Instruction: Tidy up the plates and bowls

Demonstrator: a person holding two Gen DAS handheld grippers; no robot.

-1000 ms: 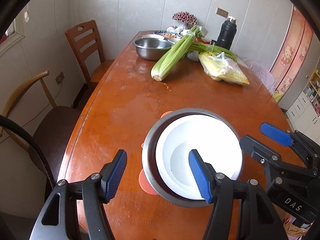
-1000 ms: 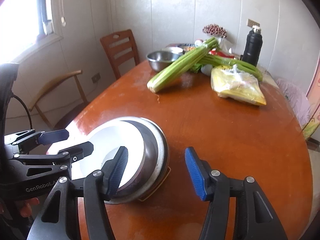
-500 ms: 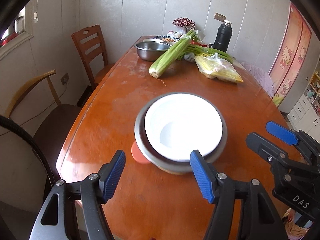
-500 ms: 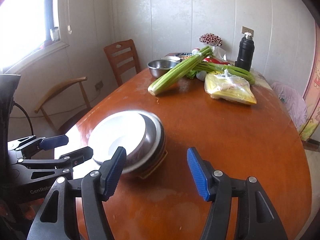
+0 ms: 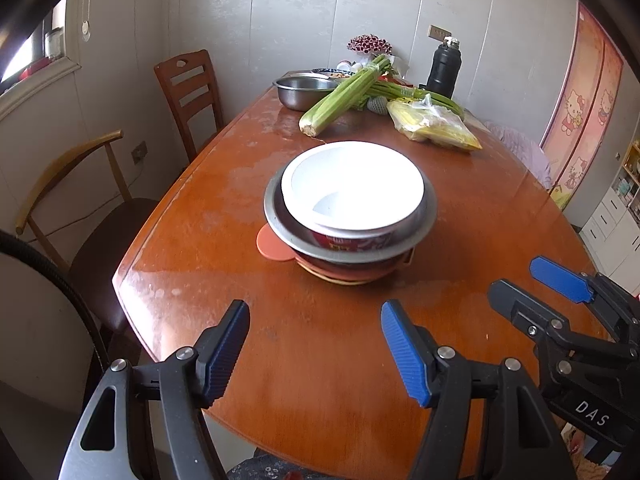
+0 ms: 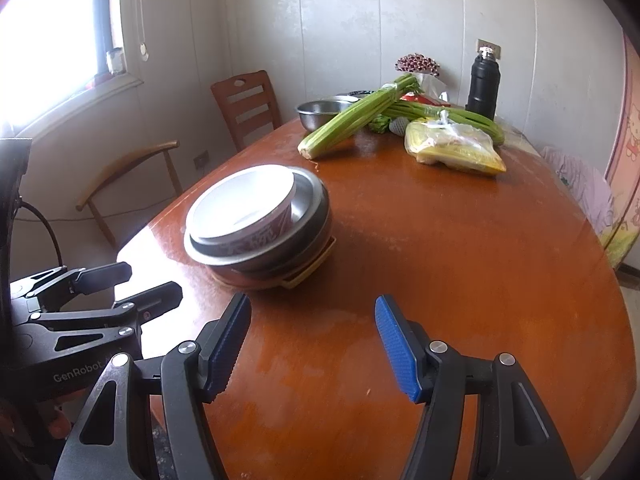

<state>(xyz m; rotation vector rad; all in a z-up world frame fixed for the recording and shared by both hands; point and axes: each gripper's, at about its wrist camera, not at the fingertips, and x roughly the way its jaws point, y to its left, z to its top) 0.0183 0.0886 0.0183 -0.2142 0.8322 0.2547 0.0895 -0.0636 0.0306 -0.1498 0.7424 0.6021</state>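
Observation:
A stack stands on the wooden table (image 5: 224,200). A white bowl (image 5: 352,188) sits in a red-patterned bowl (image 5: 348,242), inside a steel bowl (image 5: 276,216), with darker dishes and an orange plate (image 5: 272,244) beneath. My left gripper (image 5: 316,320) hovers open over the near table edge, short of the stack, with nothing between its fingers. My right gripper (image 6: 312,312) is also open and empty, to the right of the stack and nearer than it (image 6: 240,204). Each gripper shows in the other's view: right gripper (image 5: 520,284), left gripper (image 6: 150,282).
At the far end lie a second steel bowl (image 5: 304,90), a celery bunch (image 5: 340,94), a yellow plastic bag (image 5: 436,124) and a black flask (image 5: 444,68). Two wooden chairs (image 5: 188,88) (image 5: 80,184) stand along the left side. The table's near edge is below the grippers.
Both grippers have drawn back from the stack toward the near table edge, so the stack now lies farther ahead. The right jaws stand a little wider.

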